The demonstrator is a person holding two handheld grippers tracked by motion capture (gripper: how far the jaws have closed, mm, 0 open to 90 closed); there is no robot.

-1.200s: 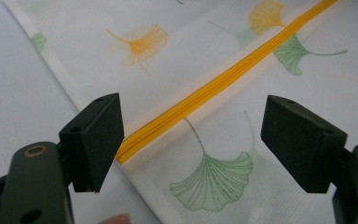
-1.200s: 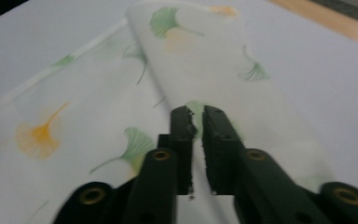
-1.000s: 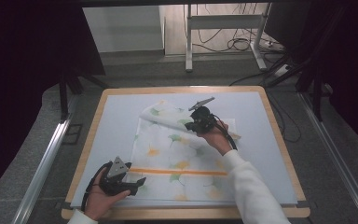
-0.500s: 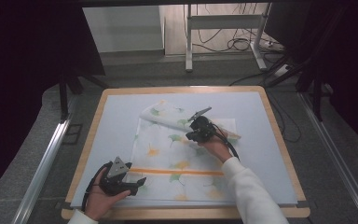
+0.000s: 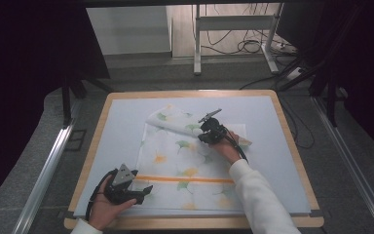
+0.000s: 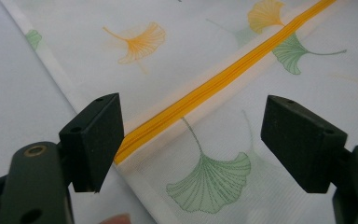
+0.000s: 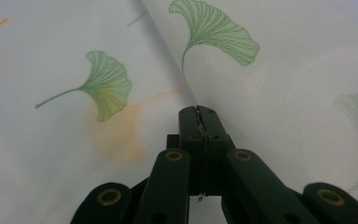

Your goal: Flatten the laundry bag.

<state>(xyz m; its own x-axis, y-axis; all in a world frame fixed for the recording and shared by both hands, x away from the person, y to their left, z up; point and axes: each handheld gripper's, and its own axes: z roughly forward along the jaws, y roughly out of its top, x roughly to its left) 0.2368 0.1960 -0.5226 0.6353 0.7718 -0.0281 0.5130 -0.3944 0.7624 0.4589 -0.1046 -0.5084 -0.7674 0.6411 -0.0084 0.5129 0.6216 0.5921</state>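
Observation:
A white cloth printed with green and orange ginkgo leaves lies flat on the pale blue mat. An orange zipper runs across its near part. The cloth's far edge is folded over toward the middle. In the person's right hand, my right gripper is shut on that folded part, low over the cloth; in the right gripper view its jaws pinch the thin fabric. At the cloth's near left corner, my left gripper stands open; its jaws straddle the zipper without touching it.
The mat lies on a wooden-rimmed board. Bare mat borders the cloth on the left, right and far sides. Metal rails flank the table, and cables lie on the floor beyond.
My right gripper has come down and toward the person with the folded cloth edge, which now lies lower and flatter. The left gripper has stayed put.

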